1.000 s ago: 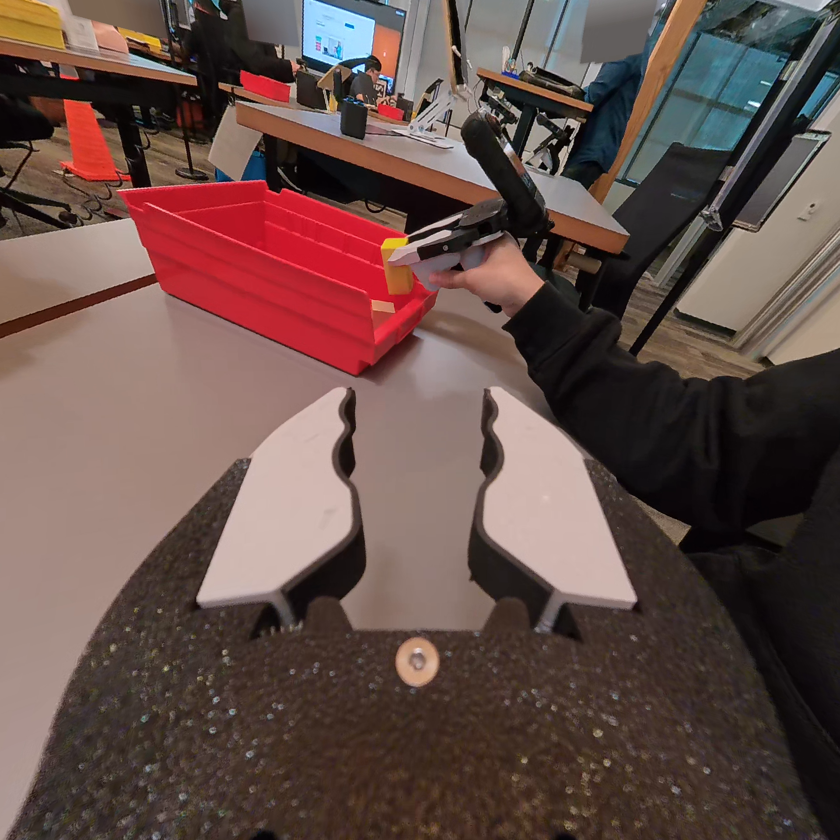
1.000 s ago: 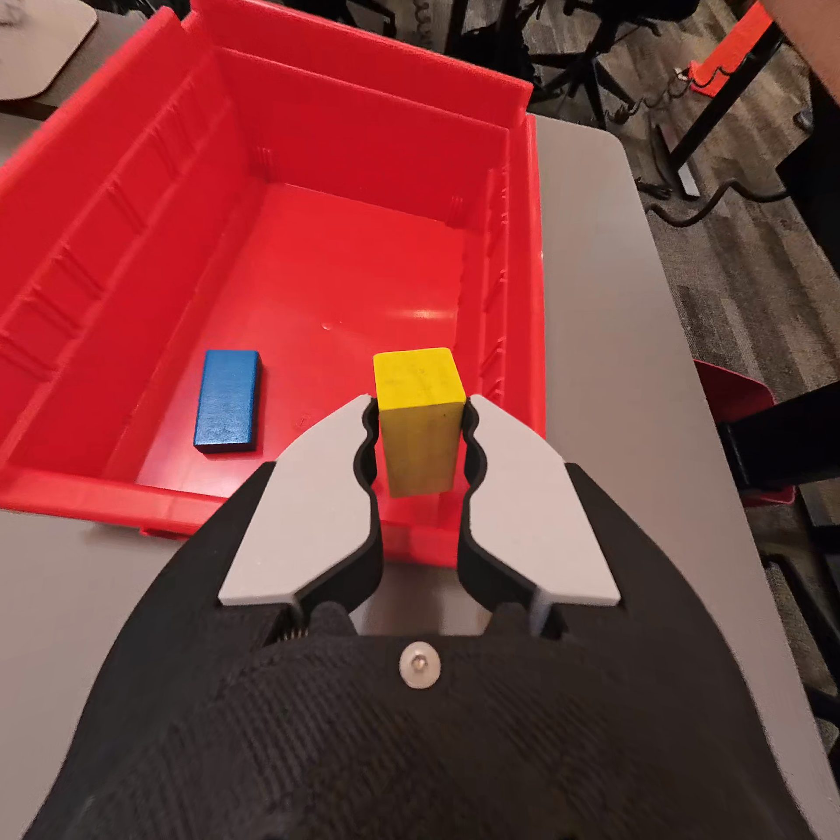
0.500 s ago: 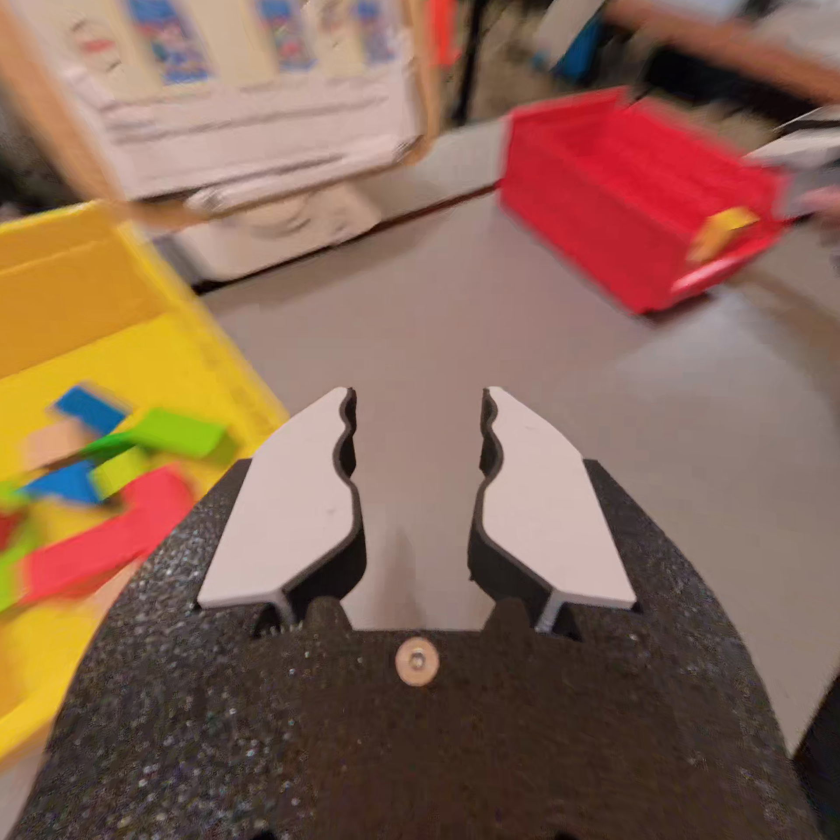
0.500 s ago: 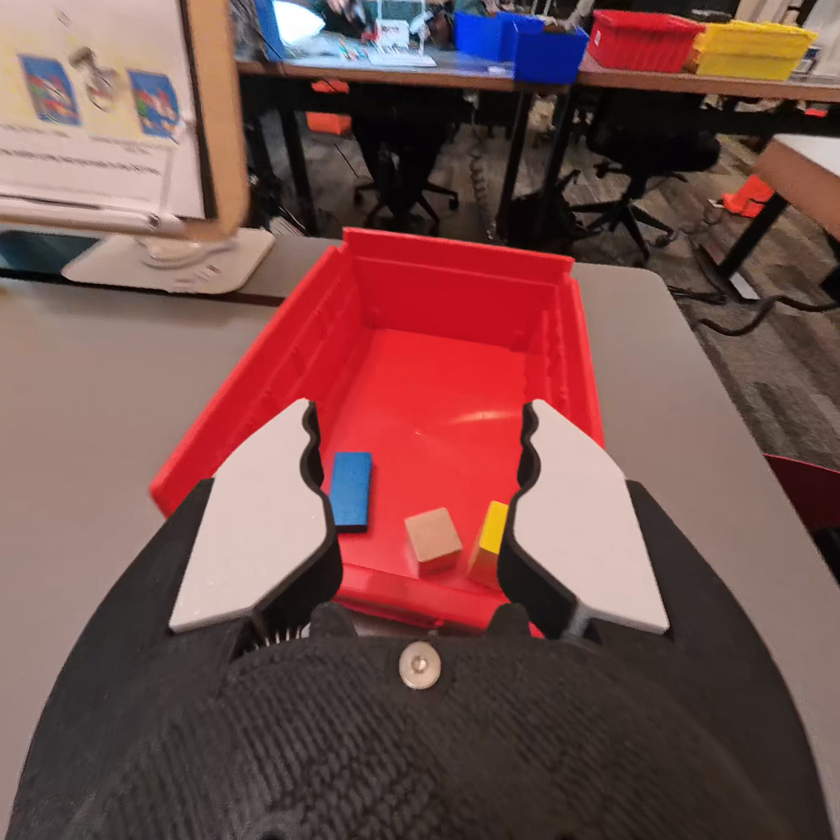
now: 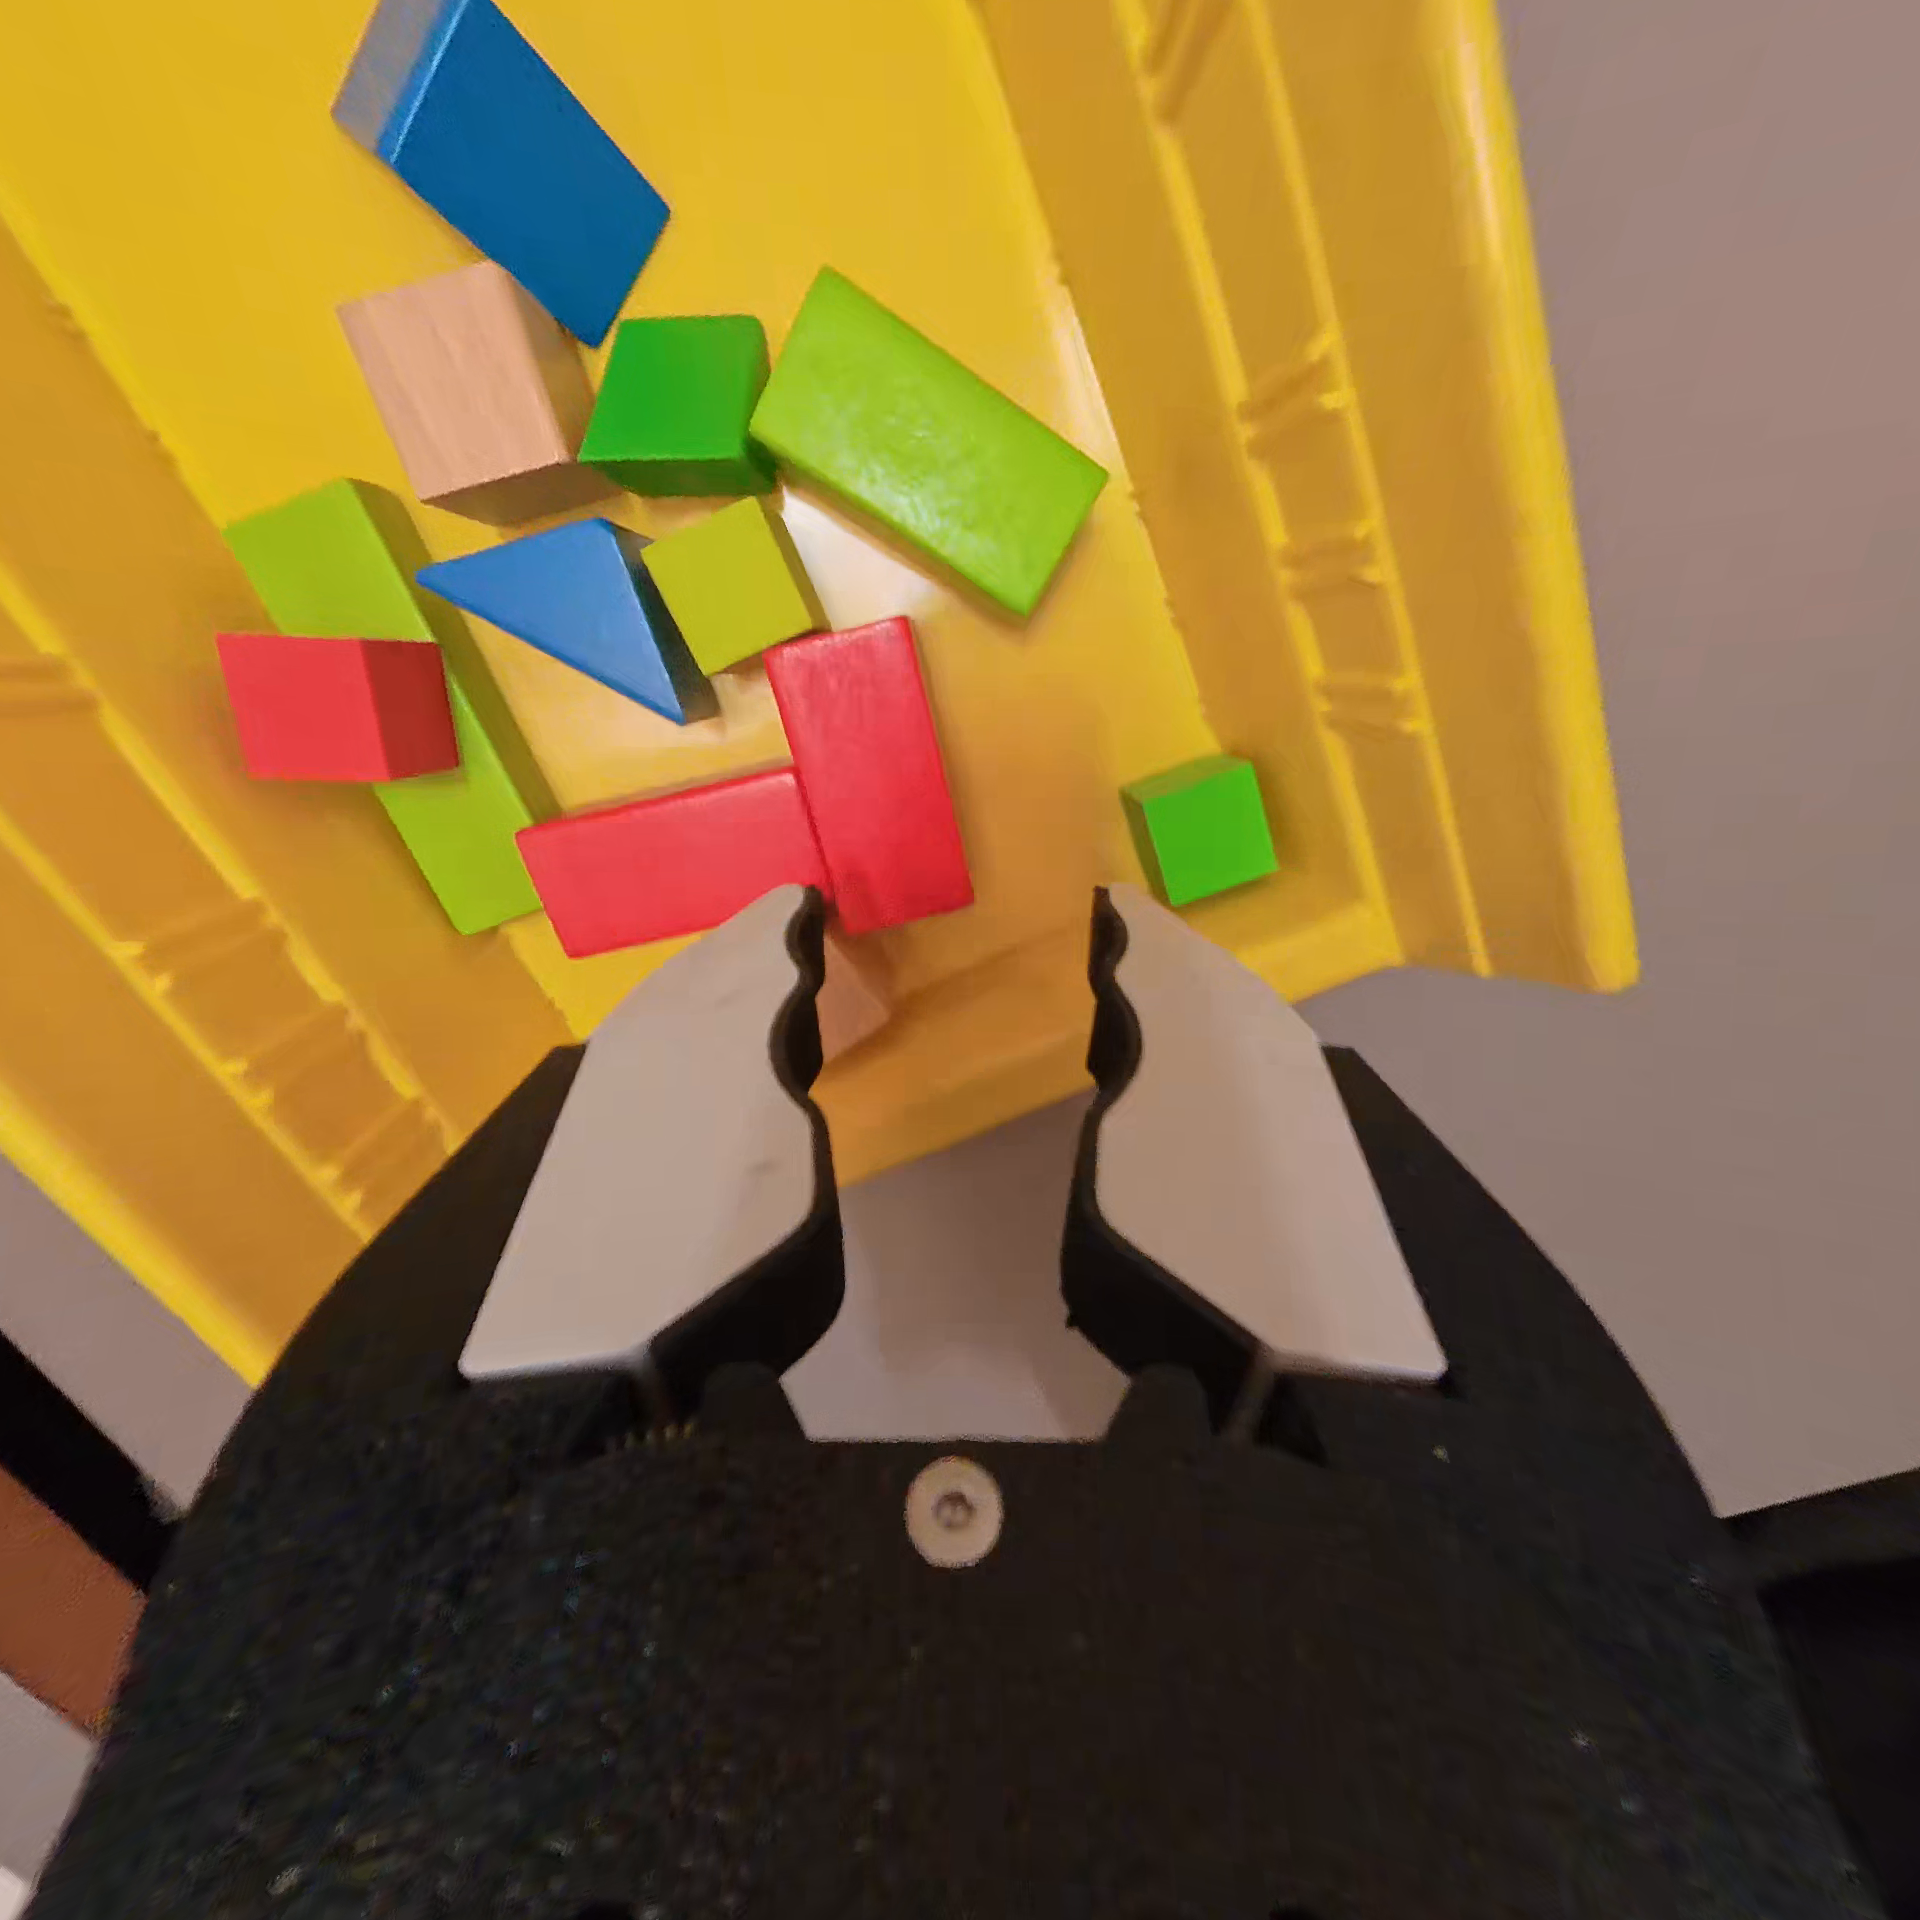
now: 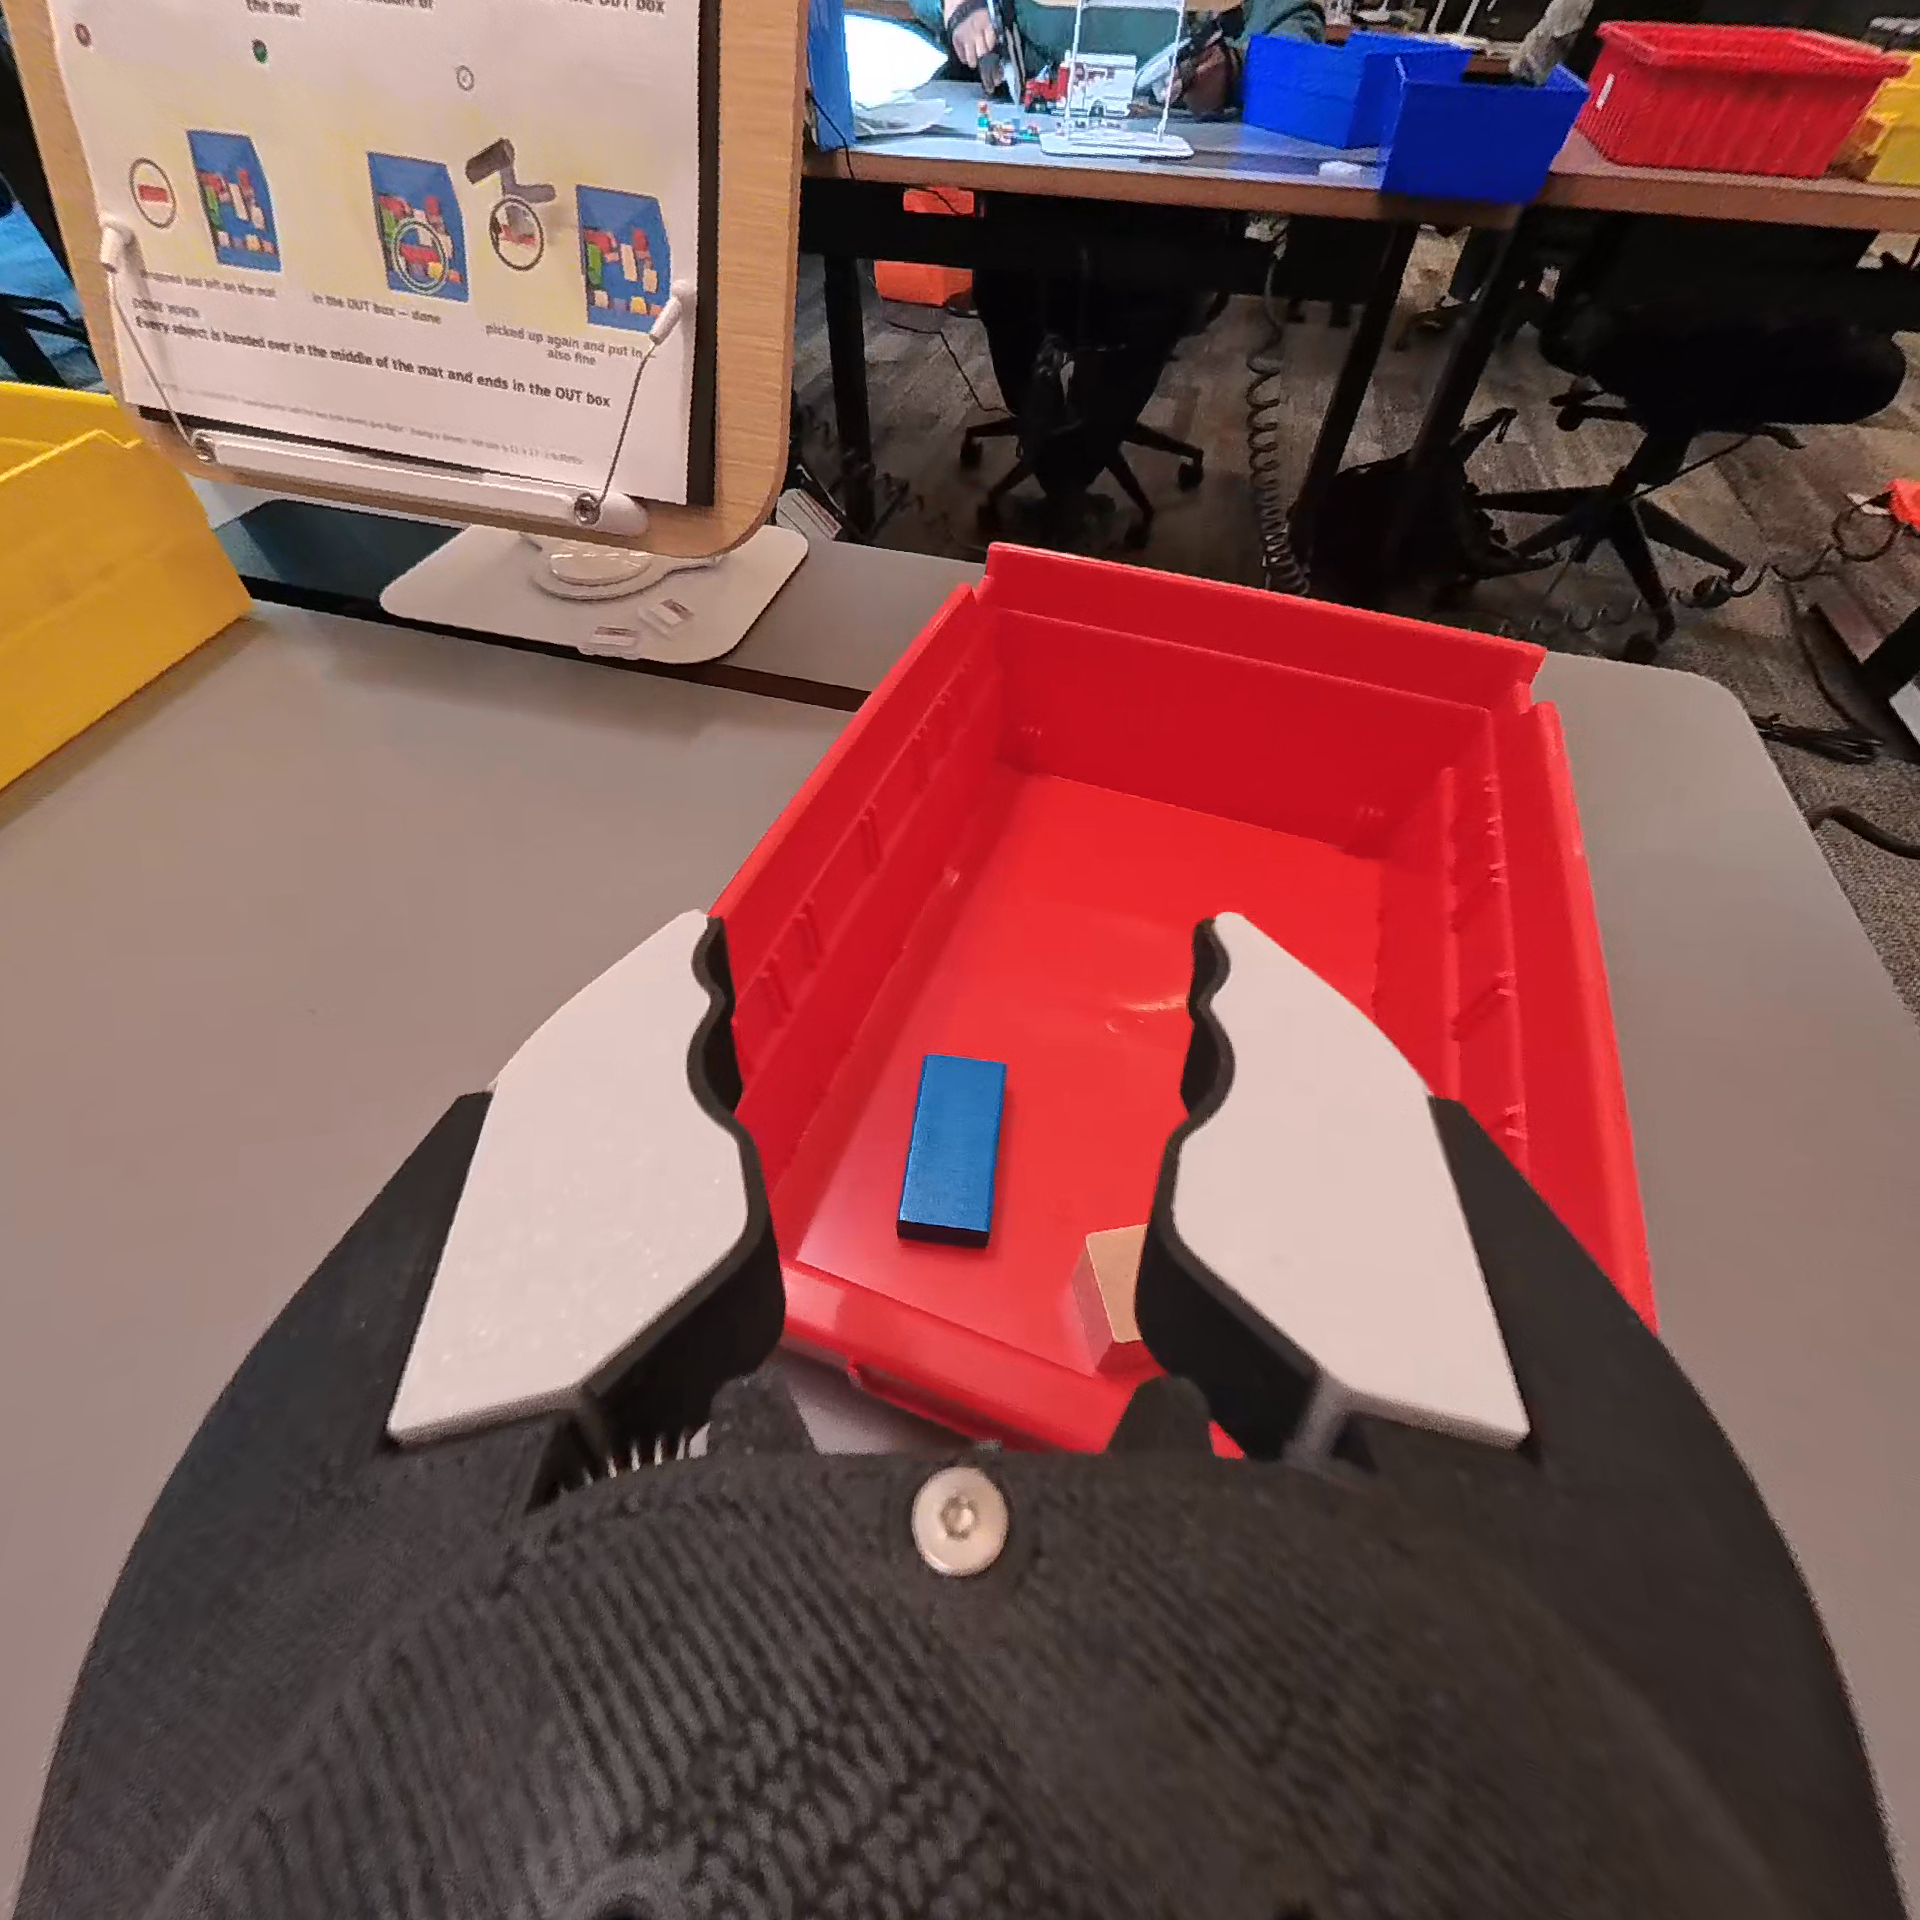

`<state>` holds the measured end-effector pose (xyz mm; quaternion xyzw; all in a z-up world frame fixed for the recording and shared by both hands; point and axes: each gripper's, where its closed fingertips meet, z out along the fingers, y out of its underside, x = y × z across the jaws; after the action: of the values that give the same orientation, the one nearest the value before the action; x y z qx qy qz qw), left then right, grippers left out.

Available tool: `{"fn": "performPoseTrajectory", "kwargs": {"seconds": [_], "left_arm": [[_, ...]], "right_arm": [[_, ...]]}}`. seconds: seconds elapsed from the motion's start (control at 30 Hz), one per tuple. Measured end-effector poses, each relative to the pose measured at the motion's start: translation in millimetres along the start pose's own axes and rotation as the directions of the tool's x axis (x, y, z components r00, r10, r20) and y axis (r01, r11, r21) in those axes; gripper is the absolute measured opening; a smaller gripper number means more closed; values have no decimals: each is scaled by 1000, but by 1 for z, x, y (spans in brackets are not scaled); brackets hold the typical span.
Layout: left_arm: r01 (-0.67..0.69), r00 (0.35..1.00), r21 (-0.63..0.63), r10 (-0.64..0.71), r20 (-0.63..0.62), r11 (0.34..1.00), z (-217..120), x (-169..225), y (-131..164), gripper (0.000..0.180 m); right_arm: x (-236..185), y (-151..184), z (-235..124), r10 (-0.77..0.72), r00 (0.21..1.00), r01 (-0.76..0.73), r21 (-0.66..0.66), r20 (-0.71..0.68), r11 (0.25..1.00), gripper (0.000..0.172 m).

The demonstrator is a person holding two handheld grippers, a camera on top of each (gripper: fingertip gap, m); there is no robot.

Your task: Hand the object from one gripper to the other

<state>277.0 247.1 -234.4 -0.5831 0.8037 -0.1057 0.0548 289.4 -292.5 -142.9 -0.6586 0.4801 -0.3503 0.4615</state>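
The left gripper, jaws parted and empty, is now being held over the yellow bin of blocks instead of bare table, while the right gripper, having released its yellow block, is being held wide open above the red bin, suggesting another pick.

Left wrist view, one yellow bin ahead of the jaws, holding:
- red blocks: three
- light green blocks: three
- dark green blocks: two
- blue blocks: two, one slab, one triangle
- plain wood blocks: two, one cube, one partly hidden between the jaws

Right wrist view, one red bin ahead of the jaws, holding:
- blue block: one
- plain wood block: one, partly behind the right jaw

Same view, on the desk: one document stand. Far desk beyond the jaws: two blue bins, one red basket.
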Motion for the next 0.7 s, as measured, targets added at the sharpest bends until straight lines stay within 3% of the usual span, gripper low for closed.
{"fn": "performPoseTrajectory", "kwargs": {"seconds": [0.03, 0.17, 0.47, 0.53, 0.7], "left_arm": [[-10, 1000, -23, 10, 14, 1000, 5, -2, -2, 47], [-78, 994, -85, 84, 68, 993, 21, -11, -12, 46], [-45, 997, -197, 55, 50, 979, 53, -16, -11, 48], [-27, 999, -224, 35, 32, 974, 61, -14, -5, 35], [-16, 999, -153, 11, -35, 988, 59, -4, -8, 34]], "right_arm": [[0, 1, 0, 3, 1000, -3, -3, 4, 1000, 85], [0, 3, 2, 12, 1000, -12, -12, 16, 1000, 84], [0, 5, 5, 24, 999, -23, -17, 27, 1000, 84], [-3, 7, 7, 23, 999, -22, -25, 35, 999, 84], [-12, 5, 9, 21, 998, -20, -20, 66, 1000, 84]]}}
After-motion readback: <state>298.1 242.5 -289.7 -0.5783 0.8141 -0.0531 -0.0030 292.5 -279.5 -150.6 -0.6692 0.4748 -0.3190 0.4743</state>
